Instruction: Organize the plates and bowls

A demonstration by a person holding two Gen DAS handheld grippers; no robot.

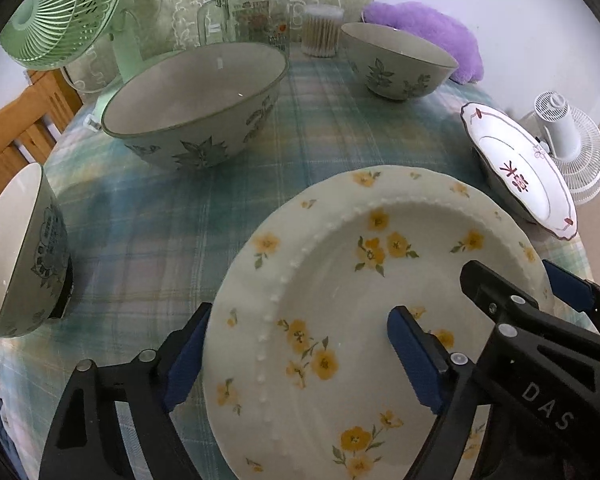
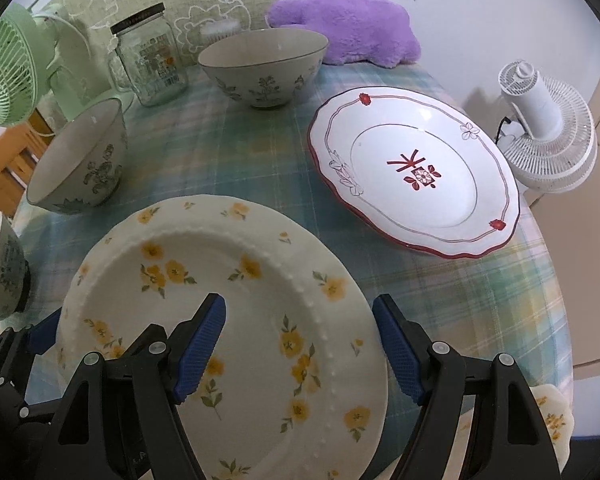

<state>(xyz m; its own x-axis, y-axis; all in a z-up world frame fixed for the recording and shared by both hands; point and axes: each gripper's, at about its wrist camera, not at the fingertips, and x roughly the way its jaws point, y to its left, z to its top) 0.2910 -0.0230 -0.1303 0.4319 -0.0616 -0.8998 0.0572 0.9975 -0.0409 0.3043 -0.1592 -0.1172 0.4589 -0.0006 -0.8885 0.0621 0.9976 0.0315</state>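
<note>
Near edge of the table: yellow-flower plate [image 2: 228, 320] sits flat on the plaid tablecloth [image 2: 440, 300], right under both my tools.
Left gripper [image 1: 296, 360]: jaws apart, straddling the plate's left rim, one pad outside the edge and one over the well. Nothing pinched yet as far as I can see.
Right gripper [image 2: 300, 344]: also apart, straddling the right rim the same way, not clamped on anything.
Other plate: red-trimmed plate [image 2: 416, 176] is to the right and a bit farther back, well apart from the flowered one.
Bowls: big leaf bowl [image 1: 192, 108] far left, second leaf bowl [image 1: 398, 60] at the far side, small bowl [image 1: 20, 252] at the near left edge.
Clutter: glass jar [image 1: 256, 12], green fan [image 1: 64, 12], white fan [image 2: 548, 136] and a purple plush [image 2: 348, 24] along the back and right.
How it'll handle: I'd guess glazed ceramic, so stiff, fairly heavy, slick and chippable. No squeezing hard, no dragging.
Where to grab: my bet is the beaded rim on opposite sides, pads biting the flat lip, then lift level so it doesn't slide out.
Risk: a one-sided grip probably tips it, and it's close to the near table edge.
</note>
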